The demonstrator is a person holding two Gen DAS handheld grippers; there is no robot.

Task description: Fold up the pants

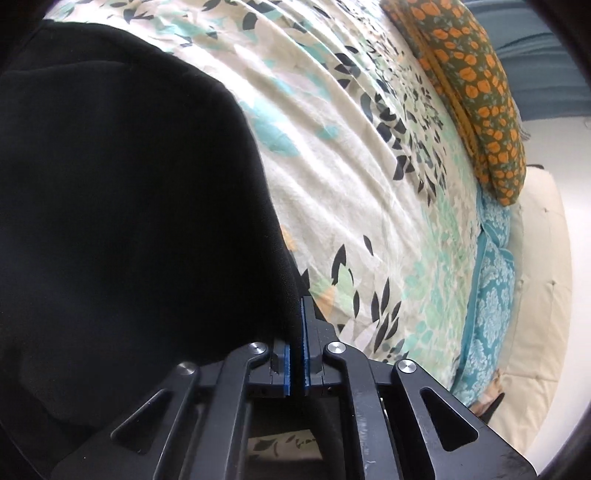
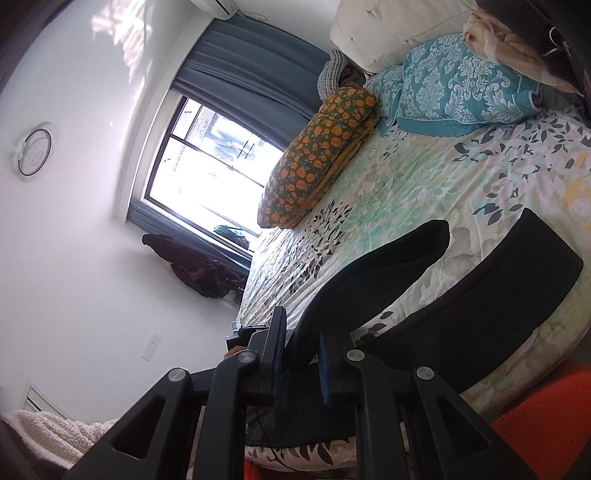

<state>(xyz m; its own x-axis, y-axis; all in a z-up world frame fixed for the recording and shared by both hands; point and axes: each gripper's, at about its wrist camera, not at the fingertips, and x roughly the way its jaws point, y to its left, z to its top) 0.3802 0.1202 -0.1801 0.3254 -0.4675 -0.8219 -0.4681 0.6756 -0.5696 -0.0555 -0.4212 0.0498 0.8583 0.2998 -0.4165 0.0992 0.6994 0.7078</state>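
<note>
The left tongs [image 1: 296, 347] are pinched together, blue pads nearly meeting on a black fabric edge, angled steeply down toward the bed. The right tongs [image 2: 301, 354] stand narrowly apart, clamped on black cloth, pointing only slightly downward.

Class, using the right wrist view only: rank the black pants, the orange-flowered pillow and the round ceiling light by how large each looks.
1. black pants, though nearness to the camera inflates them.
2. orange-flowered pillow.
3. round ceiling light, clearly smallest.

Pants [image 2: 424, 295] on bedspread [image 2: 424, 177]; pillows [image 2: 461, 81] beyond, at headboard [image 2: 388, 33].
</note>
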